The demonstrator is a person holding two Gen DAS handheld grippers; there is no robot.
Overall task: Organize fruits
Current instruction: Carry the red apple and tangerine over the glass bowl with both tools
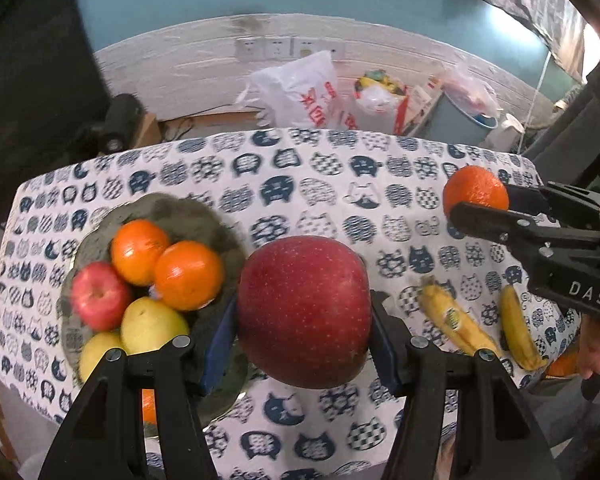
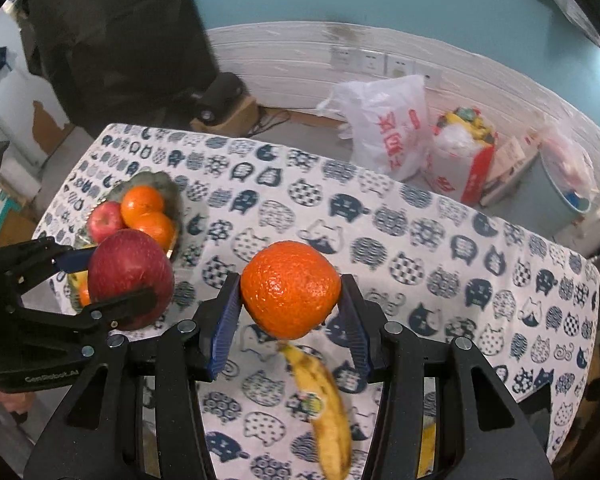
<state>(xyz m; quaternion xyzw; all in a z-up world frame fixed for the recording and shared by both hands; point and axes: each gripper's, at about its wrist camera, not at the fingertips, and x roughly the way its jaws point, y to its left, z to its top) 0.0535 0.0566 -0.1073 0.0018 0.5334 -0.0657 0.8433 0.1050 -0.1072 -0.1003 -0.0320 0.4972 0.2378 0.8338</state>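
Note:
My left gripper (image 1: 304,320) is shut on a large dark red apple (image 1: 304,312), held above the table just right of the fruit plate (image 1: 180,212). That plate holds two oranges (image 1: 188,274), a smaller red apple (image 1: 99,296) and two yellow pears (image 1: 152,324). My right gripper (image 2: 290,312) is shut on an orange (image 2: 290,290), lifted over the cloth. The orange (image 1: 476,190) also shows at the right of the left wrist view, and the red apple (image 2: 130,278) at the left of the right wrist view. Two bananas (image 1: 456,320) lie on the cloth below.
The table (image 1: 340,208) wears a white cloth with blue cat faces. Behind it on the floor stand white plastic bags (image 1: 300,96), a red-and-white box (image 2: 468,168) and a blue bin (image 1: 464,120). A dark speaker (image 1: 118,124) sits at the back left. A banana (image 2: 328,412) lies under my right gripper.

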